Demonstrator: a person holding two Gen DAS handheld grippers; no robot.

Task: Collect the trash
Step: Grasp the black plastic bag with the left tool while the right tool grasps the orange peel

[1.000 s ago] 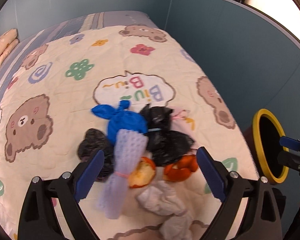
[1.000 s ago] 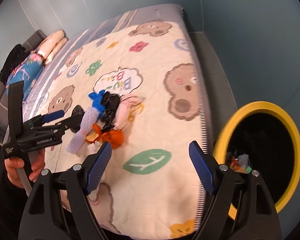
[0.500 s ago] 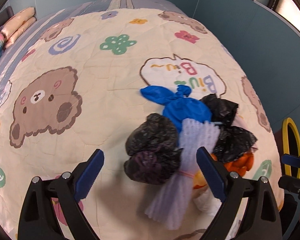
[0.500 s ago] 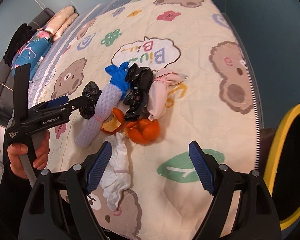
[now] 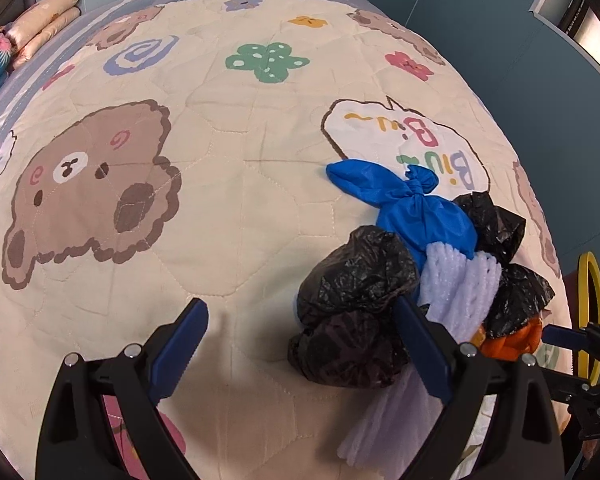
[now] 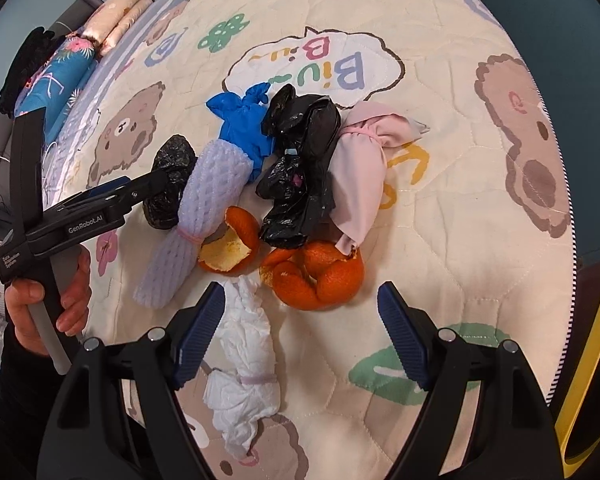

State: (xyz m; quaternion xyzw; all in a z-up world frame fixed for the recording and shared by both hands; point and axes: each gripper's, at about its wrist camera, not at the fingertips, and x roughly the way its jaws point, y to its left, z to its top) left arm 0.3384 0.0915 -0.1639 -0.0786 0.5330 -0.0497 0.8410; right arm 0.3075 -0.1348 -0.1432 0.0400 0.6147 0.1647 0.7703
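The trash lies in a loose heap on the bed's cartoon-bear quilt (image 6: 440,220), just near of the "Biu Biu" speech bubble; a knotted blue bag (image 6: 242,120) sits at the far side, a crinkled black bag (image 6: 300,168) right of it, and a pale pink bundle (image 6: 360,172) further right; a lilac foam net sleeve (image 6: 196,220), banded at its waist, slants down the left; a small dark bag (image 5: 352,308) lies at the heap's left edge; orange peels (image 6: 316,276) curl at the near side, beside a crumpled white tissue (image 6: 244,360). The left gripper (image 5: 300,348) stands wide, its right finger against the small dark bag; the right gripper (image 6: 300,332) stands wide above peel and tissue, empty; a yellow-rimmed bin (image 6: 588,360) shows at far right.
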